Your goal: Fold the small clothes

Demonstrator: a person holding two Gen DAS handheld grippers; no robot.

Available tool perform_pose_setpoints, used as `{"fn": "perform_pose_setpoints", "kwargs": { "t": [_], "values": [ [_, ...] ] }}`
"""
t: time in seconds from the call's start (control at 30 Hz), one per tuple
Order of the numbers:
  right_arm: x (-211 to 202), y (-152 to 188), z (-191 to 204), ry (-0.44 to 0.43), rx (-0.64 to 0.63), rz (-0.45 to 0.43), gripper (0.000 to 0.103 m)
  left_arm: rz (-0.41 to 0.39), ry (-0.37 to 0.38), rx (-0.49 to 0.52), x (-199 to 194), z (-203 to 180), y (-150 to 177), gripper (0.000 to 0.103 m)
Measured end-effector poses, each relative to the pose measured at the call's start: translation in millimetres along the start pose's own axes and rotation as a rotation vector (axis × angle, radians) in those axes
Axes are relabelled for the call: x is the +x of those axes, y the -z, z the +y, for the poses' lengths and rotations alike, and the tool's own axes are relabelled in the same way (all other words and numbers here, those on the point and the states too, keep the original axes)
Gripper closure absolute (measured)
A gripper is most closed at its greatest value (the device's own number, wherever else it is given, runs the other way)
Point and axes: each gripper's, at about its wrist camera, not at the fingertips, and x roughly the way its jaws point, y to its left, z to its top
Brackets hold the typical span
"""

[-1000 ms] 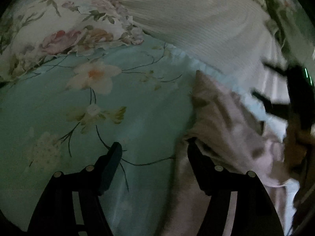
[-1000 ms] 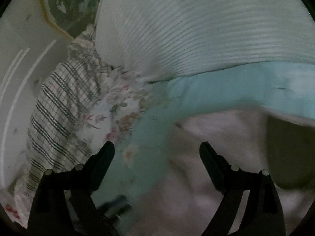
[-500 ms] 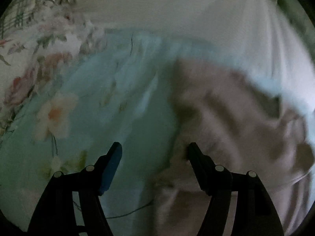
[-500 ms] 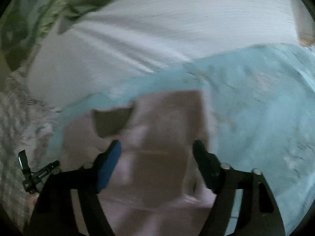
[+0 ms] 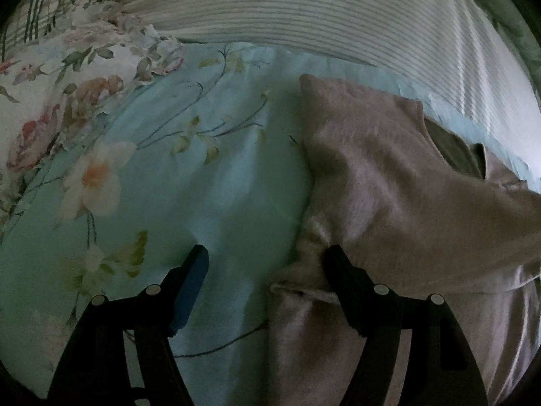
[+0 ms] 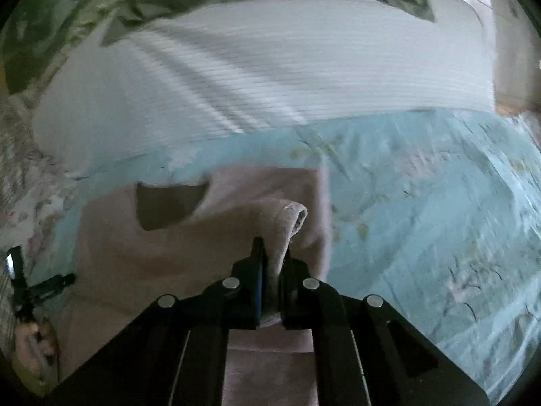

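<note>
Pink top (image 5: 399,203) lies flat on the floral bed sheet (image 5: 216,182), centre-right of left view; right tongs (image 6: 272,260) clenched on a raised fold of its sleeve; left tongs (image 5: 267,264) released, straddling the garment's left edge, nothing gripped; step looks like sleeve fold-in; next: carry the sleeve across the body, left clamps the edge.

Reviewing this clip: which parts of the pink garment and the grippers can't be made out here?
- Pink garment, left wrist view: lower part cut off by the frame edge.
- Same garment, right wrist view: near part hidden behind the right gripper, shut on a sleeve.
- Left gripper, right wrist view: too small, cut off.
</note>
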Motion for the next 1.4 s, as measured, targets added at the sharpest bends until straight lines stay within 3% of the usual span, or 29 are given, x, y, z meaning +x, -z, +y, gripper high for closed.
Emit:
{"fn": "perform_pose_setpoints", "kwargs": {
  "t": [0.07, 0.1, 0.2, 0.27, 0.33, 0.43, 0.47, 0.5, 0.67, 0.73, 0.93, 1.07, 1.27, 1.4],
  "values": [
    [21, 12, -8, 0.040, 0.041, 0.107, 0.092, -0.005, -0.011, 0.002, 1, -2, 3, 0.030],
    [20, 16, -10, 0.055, 0.052, 0.109, 0.092, -0.008, -0.014, 0.006, 1, -3, 3, 0.030],
    [-12, 19, 0, 0.110, 0.052, -0.027, 0.084, -0.007, -0.007, 0.007, 1, -1, 4, 0.029],
    [-23, 16, 13, 0.013, 0.032, -0.085, 0.080, -0.002, -0.001, -0.002, 1, 1, 4, 0.028],
    [-12, 15, 26, -0.072, -0.016, -0.030, 0.066, 0.002, -0.006, -0.015, 2, 2, 3, 0.026],
    [24, 23, 34, -0.040, -0.035, 0.099, 0.063, 0.001, -0.017, -0.021, 1, 3, 3, 0.025],
    [36, 27, 31, 0.002, -0.016, 0.142, 0.063, 0.001, -0.016, -0.027, -1, 4, 4, 0.025],
    [40, 31, 21, -0.008, 0.022, 0.154, 0.064, 0.000, -0.012, -0.031, -3, 6, 5, 0.025],
    [-20, 41, 5, -0.103, 0.110, 0.068, 0.058, 0.006, -0.005, -0.005, -35, 15, 23, 0.027],
    [-42, 46, -8, -0.130, 0.110, 0.053, 0.047, 0.001, 0.030, -0.012, -55, 22, 36, 0.027],
    [-102, 91, -17, -0.175, 0.107, 0.043, 0.045, 0.027, 0.170, -0.084, -107, 49, 98, 0.024],
    [-129, 136, -20, -0.160, 0.080, 0.077, 0.043, 0.076, 0.177, -0.060, -131, 56, 150, 0.024],
    [-158, 208, 4, -0.119, -0.111, 0.130, 0.035, 0.108, 0.221, -0.008, -166, 61, 211, 0.022],
    [-172, 236, -13, -0.131, -0.077, 0.152, 0.034, 0.101, 0.255, 0.044, -186, 62, 235, 0.022]
  ]
}}
